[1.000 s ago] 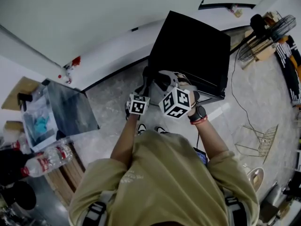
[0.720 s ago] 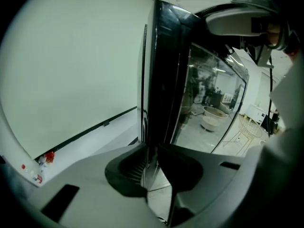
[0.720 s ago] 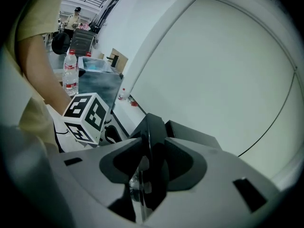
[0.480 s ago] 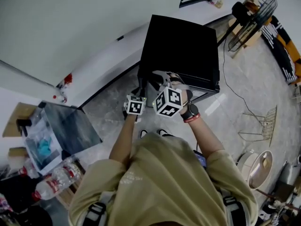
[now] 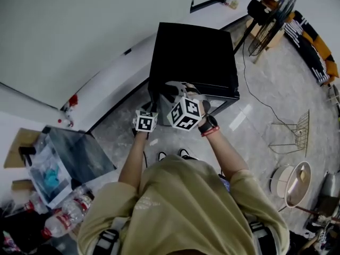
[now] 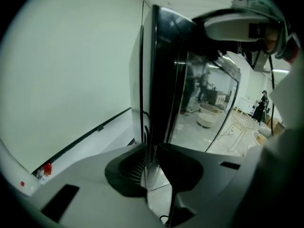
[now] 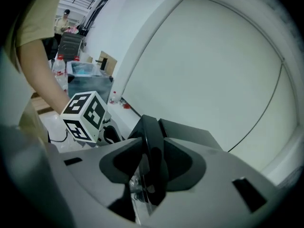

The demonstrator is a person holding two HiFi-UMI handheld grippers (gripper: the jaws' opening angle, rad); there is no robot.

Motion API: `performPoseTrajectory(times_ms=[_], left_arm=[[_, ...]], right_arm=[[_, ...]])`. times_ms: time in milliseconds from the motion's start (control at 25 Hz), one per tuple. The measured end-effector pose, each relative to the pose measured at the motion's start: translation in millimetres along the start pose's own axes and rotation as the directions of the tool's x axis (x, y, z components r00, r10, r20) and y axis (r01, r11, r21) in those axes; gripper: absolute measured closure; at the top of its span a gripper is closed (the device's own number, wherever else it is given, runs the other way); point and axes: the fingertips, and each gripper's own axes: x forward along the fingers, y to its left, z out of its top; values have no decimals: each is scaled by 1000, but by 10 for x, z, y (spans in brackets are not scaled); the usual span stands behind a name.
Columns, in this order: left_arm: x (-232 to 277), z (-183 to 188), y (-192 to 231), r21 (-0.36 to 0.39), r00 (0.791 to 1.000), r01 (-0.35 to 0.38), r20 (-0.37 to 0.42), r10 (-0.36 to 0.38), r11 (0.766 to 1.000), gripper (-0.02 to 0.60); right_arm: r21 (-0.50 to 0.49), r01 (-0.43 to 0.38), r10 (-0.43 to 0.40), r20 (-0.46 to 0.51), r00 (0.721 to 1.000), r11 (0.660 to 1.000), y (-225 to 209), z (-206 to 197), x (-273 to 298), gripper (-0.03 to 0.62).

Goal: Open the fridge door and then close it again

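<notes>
A small black fridge (image 5: 194,54) stands on the floor against a white wall. Both grippers sit at its front top edge, close together. My left gripper (image 5: 153,101) is closed on the thin left edge of the glossy fridge door (image 6: 199,99), which runs up between its dark pads (image 6: 128,167). A narrow dark gap shows between door and body. My right gripper (image 5: 172,88) grips the door's black top edge (image 7: 149,141), which fills the space between its pads. The left gripper's marker cube (image 7: 85,115) shows in the right gripper view.
A standing fan (image 5: 268,17) and a cable (image 5: 255,84) lie right of the fridge. A wire rack (image 5: 298,134) and a round basin (image 5: 289,179) sit on the floor at the right. At the left are an open box (image 5: 53,169) and water bottles (image 5: 66,219).
The head camera has swung, so fridge and grippers sit further left in the picture. Both grippers have stayed on the door's front top edge, each rolled a little.
</notes>
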Motion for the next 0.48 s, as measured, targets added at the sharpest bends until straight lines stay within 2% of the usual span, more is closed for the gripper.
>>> performPoseTrajectory(times_ms=[80,160,360,480], left_arm=[[-169,167,-40,-14,999,6,52,-5,1000,495],[-353,370,-77,-10,994,5,107,-4,1000,495],[-781,848,-108,-2,971,-12,239,12,1000,495],[-1012,1106,-221,12,954,0,301,-3,1000,495]], right_arm=[[112,25,-30,40,999,993,-81,-15,-138,439],[233,59,-76,65,995,971,-204,-82,-308,447],[448,139,-199,89,976,883,-466,-258,-702,454],[550,183,-278,93,956,815,-594,-353,-919,467]])
